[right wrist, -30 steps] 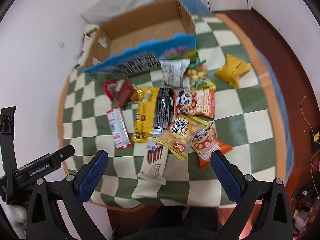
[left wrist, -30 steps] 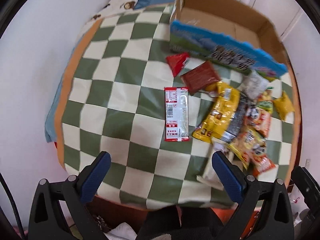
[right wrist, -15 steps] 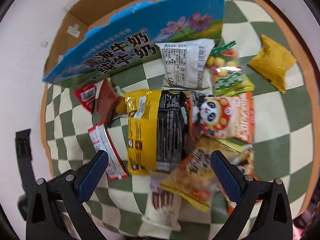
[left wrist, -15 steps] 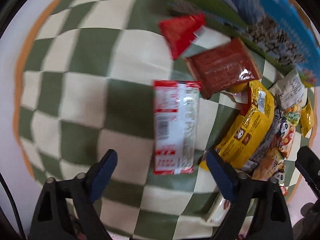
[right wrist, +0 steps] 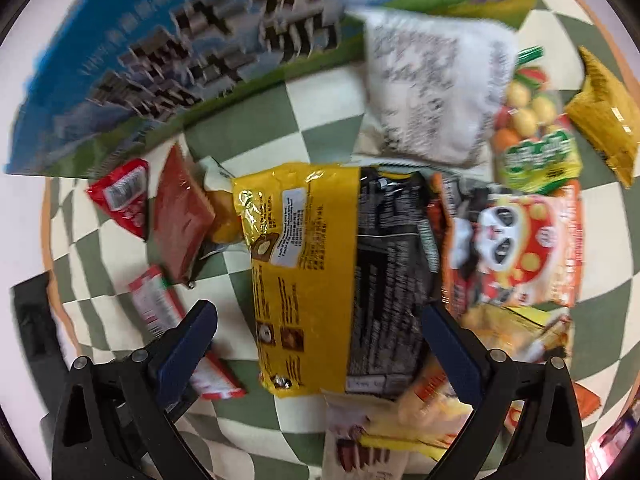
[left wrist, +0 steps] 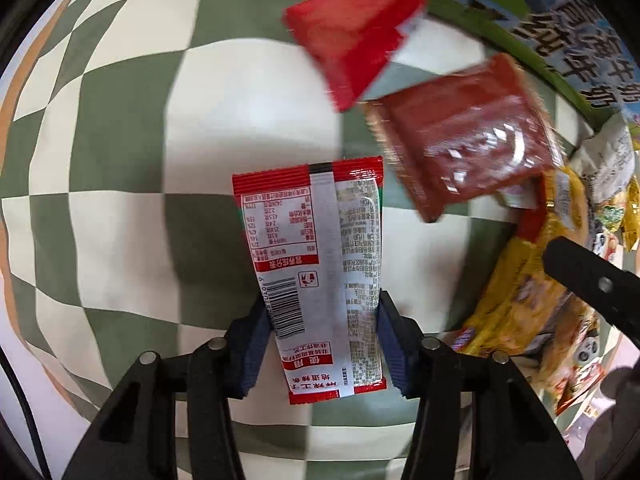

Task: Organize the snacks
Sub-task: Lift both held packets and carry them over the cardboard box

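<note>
My left gripper (left wrist: 320, 340) is shut on a long red and white snack packet (left wrist: 316, 264), with both blue pads pressed against its near end. The same packet (right wrist: 160, 304) lies at the left in the right wrist view. My right gripper (right wrist: 316, 344) is open and straddles a yellow and black snack bag (right wrist: 332, 272) without touching it. A cardboard box (right wrist: 180, 56) with a blue and green printed side stands behind the pile.
The snacks lie on a green and cream checked cloth (left wrist: 120, 160). A small red packet (left wrist: 356, 36) and a dark red packet (left wrist: 464, 136) lie beyond the left gripper. A white packet (right wrist: 432, 88), a panda bag (right wrist: 512, 244) and a yellow pouch (right wrist: 608, 116) crowd the right.
Both grippers have dropped toward the table. My left gripper has closed on the red and white packet. My right gripper has moved in over the yellow and black bag and stays open.
</note>
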### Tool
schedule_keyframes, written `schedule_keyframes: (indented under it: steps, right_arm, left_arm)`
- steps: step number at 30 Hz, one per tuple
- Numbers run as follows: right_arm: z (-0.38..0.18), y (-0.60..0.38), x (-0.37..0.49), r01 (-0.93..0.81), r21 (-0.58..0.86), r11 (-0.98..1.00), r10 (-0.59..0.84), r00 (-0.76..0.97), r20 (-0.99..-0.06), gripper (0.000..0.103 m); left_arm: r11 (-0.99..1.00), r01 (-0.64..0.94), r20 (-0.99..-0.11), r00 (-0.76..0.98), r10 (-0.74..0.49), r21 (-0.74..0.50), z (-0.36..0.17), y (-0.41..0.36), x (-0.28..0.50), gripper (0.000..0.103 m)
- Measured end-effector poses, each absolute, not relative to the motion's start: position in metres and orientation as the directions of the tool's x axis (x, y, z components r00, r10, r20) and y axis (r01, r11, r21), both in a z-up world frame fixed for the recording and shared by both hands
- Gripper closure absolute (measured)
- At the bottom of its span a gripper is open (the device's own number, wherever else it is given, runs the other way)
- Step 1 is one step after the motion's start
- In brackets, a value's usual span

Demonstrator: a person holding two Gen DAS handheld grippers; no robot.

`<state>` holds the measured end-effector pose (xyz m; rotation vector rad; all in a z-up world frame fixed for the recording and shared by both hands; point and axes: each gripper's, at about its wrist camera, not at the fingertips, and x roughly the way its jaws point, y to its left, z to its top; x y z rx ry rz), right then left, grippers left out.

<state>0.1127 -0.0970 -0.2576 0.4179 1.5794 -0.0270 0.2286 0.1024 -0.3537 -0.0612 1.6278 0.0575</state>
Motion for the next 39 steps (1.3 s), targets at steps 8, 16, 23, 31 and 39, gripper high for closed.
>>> schedule_keyframes:
  steps: [8,16,23,31,39]
  right_arm:
    - [-0.288,-0.088,0.118,0.272,0.146,0.951,0.172,-0.073,-0.982,0.013]
    - [-0.279,-0.037,0.108,-0.176,0.031,0.984,0.022,-0.054,-0.998,0.014]
    - [-0.277,-0.060,0.094,-0.133,0.120,0.984,0.114,-0.049,-0.992,0.005]
    - [-0.283,-0.074,0.090,-0.053,0.147,0.988,0.145,-0.049,-0.988,0.013]
    - [-0.246,-0.070,0.070,-0.036,0.162,0.986,0.163,0.012,-0.987,0.014]
  left_arm:
    - [0.994,-0.104,-0.996,-0.089,-0.028,-0.019,-0.371,0.111,0.230,0.053]
    - [0.996,-0.089,-0.996,-0.089,0.008,0.016,-0.353,0.080,0.233,0.051]
    - [0.995,-0.088,-0.996,-0.081,0.029,0.036,-0.351,0.071,0.225,0.050]
    - [0.995,-0.075,-0.997,-0.060,0.056,0.060,-0.336,0.052,0.212,0.056]
    - [0.996,-0.064,-0.998,-0.016,0.061,0.061,-0.311,0.038,0.185,0.060]
